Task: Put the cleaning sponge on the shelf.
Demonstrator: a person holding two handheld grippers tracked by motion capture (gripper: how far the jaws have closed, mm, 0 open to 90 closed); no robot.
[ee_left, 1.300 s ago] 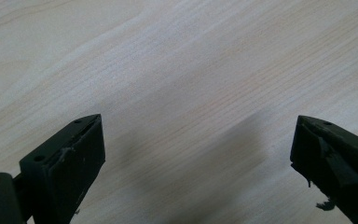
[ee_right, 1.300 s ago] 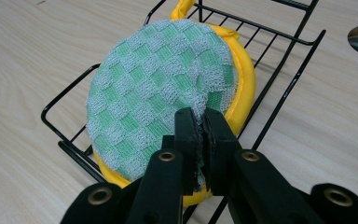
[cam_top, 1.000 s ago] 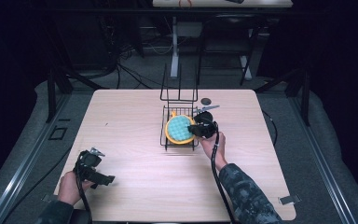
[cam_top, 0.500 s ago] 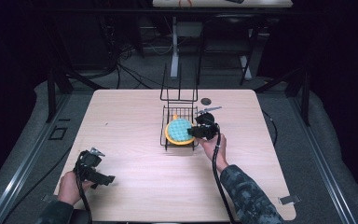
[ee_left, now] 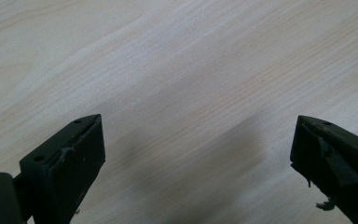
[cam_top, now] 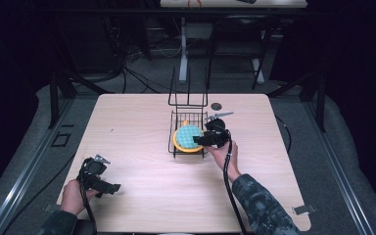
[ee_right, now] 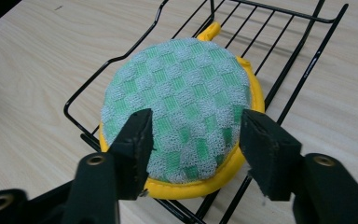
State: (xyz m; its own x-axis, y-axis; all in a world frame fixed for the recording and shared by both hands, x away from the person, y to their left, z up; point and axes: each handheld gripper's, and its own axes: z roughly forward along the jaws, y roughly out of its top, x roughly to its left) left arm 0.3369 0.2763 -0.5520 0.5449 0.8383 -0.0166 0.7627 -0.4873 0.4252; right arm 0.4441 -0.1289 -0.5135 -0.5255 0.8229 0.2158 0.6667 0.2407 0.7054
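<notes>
A round yellow scrubbing pad with a green checked mesh top (cam_top: 187, 137) (ee_right: 182, 88) lies flat in a black wire rack (cam_top: 188, 104) (ee_right: 286, 70) at the middle of the table. My right gripper (cam_top: 203, 141) (ee_right: 196, 126) is open at the pad's near right edge. Its jaws straddle the mesh top from above, and I cannot tell whether they touch it. My left gripper (cam_top: 108, 186) (ee_left: 198, 135) is held at the front left, open wide over bare wood with nothing between its jaws.
The rack has a tall wire back on its far side. A small dark round object (cam_top: 216, 105) lies on the light wooden table (cam_top: 127, 122) just behind the rack to the right. A black cable runs from the right gripper along the forearm.
My right gripper has come a little nearer and lower onto the pad's edge. The left gripper has stayed where it was.
</notes>
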